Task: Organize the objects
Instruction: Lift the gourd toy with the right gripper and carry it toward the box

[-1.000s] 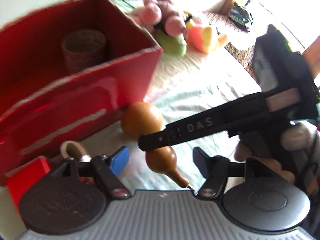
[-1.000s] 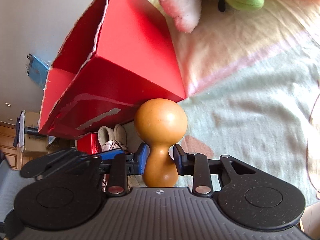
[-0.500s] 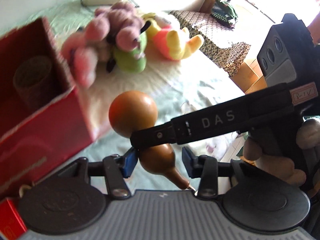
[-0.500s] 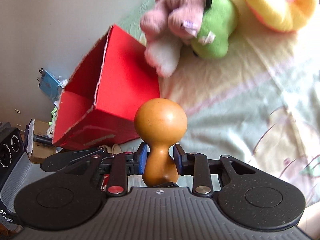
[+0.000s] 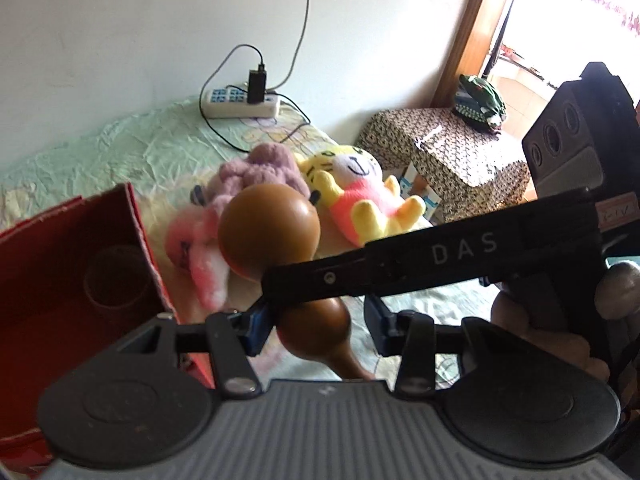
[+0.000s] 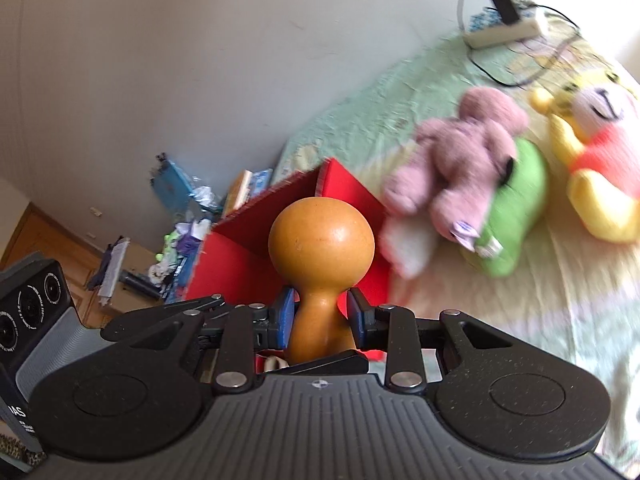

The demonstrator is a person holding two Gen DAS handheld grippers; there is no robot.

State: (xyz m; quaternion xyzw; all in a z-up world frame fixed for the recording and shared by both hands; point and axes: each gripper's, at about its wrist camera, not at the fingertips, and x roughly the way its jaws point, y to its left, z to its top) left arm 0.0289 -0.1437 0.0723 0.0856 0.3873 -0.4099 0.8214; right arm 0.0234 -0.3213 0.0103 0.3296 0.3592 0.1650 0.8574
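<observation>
The right gripper (image 6: pixel 318 320) pinches the thin waist of the smooth brown wooden gourd (image 6: pixel 321 240), and the left gripper (image 5: pixel 316 326) hugs its small end, keeping it steady in the air above the open red cardboard box (image 5: pixel 76 264).

White letters "DAS" stood on the black finger of the right gripper (image 5: pixel 440 258) crossing the left wrist view. A small pinkish label (image 5: pixel 616 212) sat further up the same tool, handwritten, not legible. In the right wrist view, "AS" showed on the left gripper body (image 6: pixel 18 412) at the frame's left edge.
</observation>
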